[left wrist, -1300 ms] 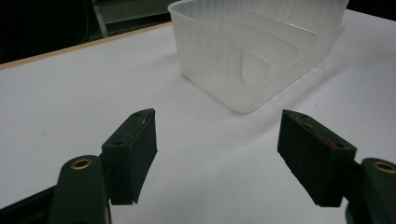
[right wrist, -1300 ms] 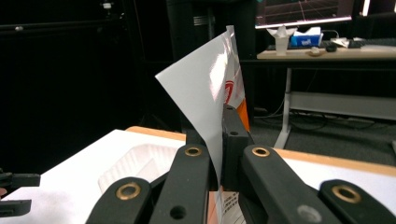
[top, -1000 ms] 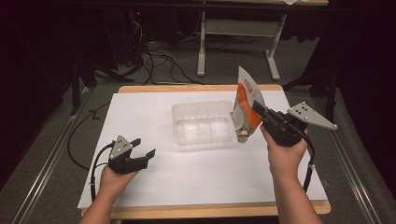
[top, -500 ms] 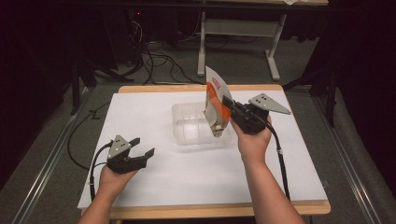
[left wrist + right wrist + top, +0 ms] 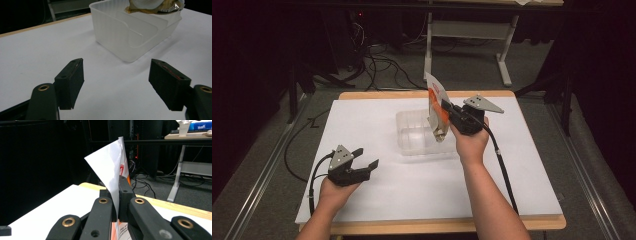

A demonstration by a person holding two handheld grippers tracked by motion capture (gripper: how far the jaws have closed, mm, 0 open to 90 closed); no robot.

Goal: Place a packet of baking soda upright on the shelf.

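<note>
My right gripper [image 5: 447, 107] is shut on a white and orange packet [image 5: 438, 107], which hangs upright over the right part of a clear plastic tub [image 5: 412, 145]. In the right gripper view the jaws pinch the packet [image 5: 113, 170] edge-on. The packet's lower end [image 5: 152, 6] dips over the tub [image 5: 130, 35] in the left gripper view. My left gripper [image 5: 364, 167] rests low on the white table cover [image 5: 512, 170], at the near left, with its jaws open and nothing between them [image 5: 116, 80].
The tub stands in the middle of the cover. A wooden table edge [image 5: 437, 226] runs along the near side. Cables [image 5: 377, 60] and a white desk frame [image 5: 502, 50] stand on the floor beyond the table.
My right hand has carried the packet leftward and down, from the tub's right side to over the tub. The left hand has stayed where it was.
</note>
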